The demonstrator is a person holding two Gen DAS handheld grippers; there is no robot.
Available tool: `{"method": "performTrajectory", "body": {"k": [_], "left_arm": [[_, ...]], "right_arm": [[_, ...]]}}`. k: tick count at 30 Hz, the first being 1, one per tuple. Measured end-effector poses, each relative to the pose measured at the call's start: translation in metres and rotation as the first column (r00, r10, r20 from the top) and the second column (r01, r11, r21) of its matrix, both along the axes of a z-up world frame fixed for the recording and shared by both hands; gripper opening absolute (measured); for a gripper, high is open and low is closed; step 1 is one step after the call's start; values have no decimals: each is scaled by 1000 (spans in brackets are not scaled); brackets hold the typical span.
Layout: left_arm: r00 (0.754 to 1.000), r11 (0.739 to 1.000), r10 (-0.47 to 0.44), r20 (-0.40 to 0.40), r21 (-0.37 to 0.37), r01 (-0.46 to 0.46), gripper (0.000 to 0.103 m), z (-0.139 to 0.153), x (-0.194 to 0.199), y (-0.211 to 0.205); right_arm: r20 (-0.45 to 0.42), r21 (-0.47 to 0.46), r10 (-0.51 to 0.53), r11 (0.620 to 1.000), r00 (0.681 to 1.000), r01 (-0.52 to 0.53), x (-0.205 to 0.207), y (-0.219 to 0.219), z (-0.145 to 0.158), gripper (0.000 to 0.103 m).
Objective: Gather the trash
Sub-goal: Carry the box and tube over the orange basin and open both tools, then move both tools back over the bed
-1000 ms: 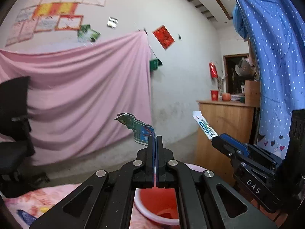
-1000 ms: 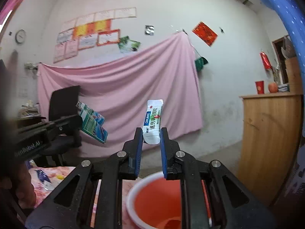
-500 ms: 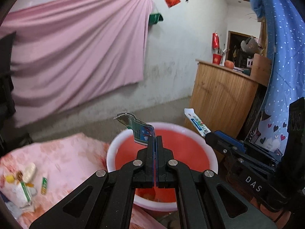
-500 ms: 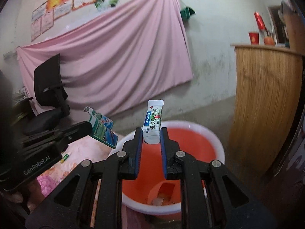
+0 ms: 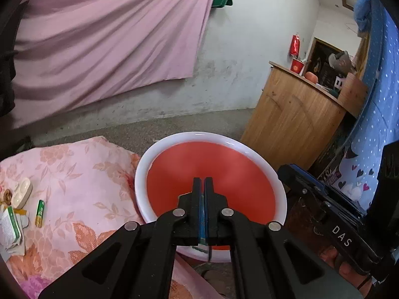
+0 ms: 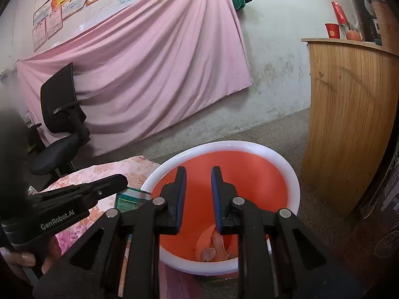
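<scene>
Over a red bucket (image 6: pixel 249 172) beside a floral cloth (image 5: pixel 82 174) and pink wall drape (image 6: pixel 149 74), the right gripper (image 6: pixel 198 178) gapes empty; the left gripper (image 5: pixel 202 186) is pressed closed.

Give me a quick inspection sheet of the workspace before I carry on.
Surface: floral pink cloth, rumpled, beside the bucket.
Job's things: red bucket with a white rim, scraps lying at its bottom; green battery, white case and green-white box on the cloth.
Clutter: green packet by the left tip; cannot tell if it is gripped.
Grippers: left hand-held gripper shut, over the bucket; right hand-held gripper open, empty, over the bucket.
Cables: nothing seen.
Surroundings: pink sheet on the wall, office chair, wooden counter with a red cup.
</scene>
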State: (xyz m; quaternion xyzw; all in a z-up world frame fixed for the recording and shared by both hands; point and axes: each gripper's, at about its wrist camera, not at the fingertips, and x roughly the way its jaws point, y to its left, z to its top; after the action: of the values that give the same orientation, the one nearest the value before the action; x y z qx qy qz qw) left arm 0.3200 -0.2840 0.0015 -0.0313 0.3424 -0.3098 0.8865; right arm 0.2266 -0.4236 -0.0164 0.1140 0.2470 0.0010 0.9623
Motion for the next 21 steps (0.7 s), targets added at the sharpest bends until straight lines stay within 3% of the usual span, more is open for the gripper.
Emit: {"method": "performTrajectory", "body": {"k": [8, 11, 15, 16, 18, 21], "left_arm": [[996, 997, 72, 47, -11, -71, 1, 11, -10, 33], [990, 993, 114, 88, -24, -112, 7, 20, -18, 52], [973, 983, 182, 142, -52, -176, 30, 32, -31, 84], [967, 979, 201, 157, -58, -194, 32, 35, -35, 93], [955, 971, 237, 180, -62, -229, 35, 41, -42, 111], [931, 955, 296, 211, -78, -286, 54, 49, -52, 138]], "right_arm": [[52, -5, 11, 1000, 999, -11, -2, 9, 11, 44], [93, -19, 23, 1000, 995, -22, -5, 19, 20, 48], [153, -34, 48, 998, 987, -43, -9, 37, 31, 57], [170, -36, 55, 998, 984, -50, -10, 42, 34, 59], [202, -36, 68, 997, 977, -62, -12, 52, 39, 68], [255, -41, 88, 996, 963, -80, -14, 70, 46, 83]]}}
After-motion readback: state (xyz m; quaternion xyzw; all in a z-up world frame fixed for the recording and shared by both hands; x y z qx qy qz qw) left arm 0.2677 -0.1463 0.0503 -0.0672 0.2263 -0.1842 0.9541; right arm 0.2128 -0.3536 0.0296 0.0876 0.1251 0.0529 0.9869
